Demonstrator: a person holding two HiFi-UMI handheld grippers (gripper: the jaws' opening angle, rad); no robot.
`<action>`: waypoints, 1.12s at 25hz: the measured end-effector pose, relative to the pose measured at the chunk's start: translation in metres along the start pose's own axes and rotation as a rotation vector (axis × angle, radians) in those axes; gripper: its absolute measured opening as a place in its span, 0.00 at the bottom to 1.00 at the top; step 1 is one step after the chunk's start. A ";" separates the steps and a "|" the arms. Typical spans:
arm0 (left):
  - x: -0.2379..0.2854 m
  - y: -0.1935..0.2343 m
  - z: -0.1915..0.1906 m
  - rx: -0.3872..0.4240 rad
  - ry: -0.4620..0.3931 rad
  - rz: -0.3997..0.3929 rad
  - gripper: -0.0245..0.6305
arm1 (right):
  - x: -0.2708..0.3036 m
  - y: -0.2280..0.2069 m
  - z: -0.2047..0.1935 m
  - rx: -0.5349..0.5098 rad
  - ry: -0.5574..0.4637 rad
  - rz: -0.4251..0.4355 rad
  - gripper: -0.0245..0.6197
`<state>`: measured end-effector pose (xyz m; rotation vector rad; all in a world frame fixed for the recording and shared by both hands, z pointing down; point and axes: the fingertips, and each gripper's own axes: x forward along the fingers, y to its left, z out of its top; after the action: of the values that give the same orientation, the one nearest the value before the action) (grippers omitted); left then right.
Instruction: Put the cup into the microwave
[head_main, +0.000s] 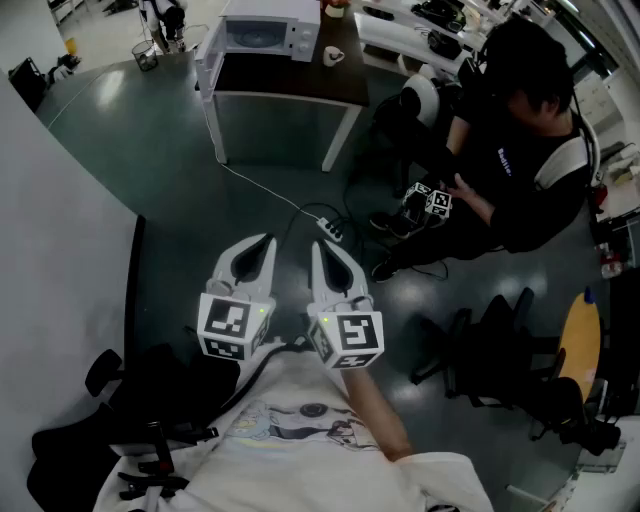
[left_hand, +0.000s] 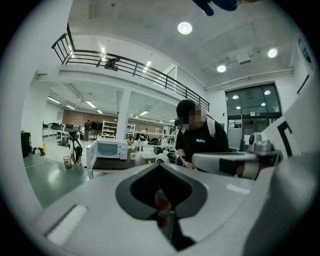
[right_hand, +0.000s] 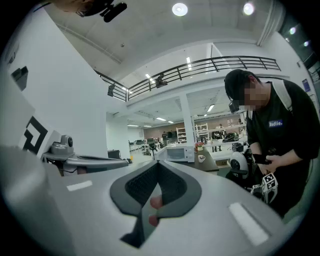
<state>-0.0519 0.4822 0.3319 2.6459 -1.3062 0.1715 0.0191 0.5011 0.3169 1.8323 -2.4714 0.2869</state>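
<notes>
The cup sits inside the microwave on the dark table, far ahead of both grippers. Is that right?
Not quite: the cup stands on the dark table beside the microwave, not inside it, far ahead of the left gripper and right gripper. The head view shows it.

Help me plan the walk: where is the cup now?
In the head view the cup stands at top centre on the dark table, just right of the microwave.
</notes>
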 end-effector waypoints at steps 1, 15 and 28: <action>-0.001 0.002 -0.001 0.000 0.002 0.000 0.04 | 0.000 0.001 -0.001 -0.002 -0.002 -0.005 0.04; -0.027 0.046 -0.014 -0.030 0.026 0.006 0.04 | 0.018 0.042 -0.012 -0.002 0.017 -0.011 0.04; -0.032 0.062 -0.042 -0.102 0.058 -0.005 0.04 | 0.025 0.048 -0.035 0.008 0.072 -0.025 0.04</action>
<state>-0.1215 0.4788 0.3737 2.5392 -1.2562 0.1739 -0.0367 0.4978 0.3496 1.8214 -2.4014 0.3548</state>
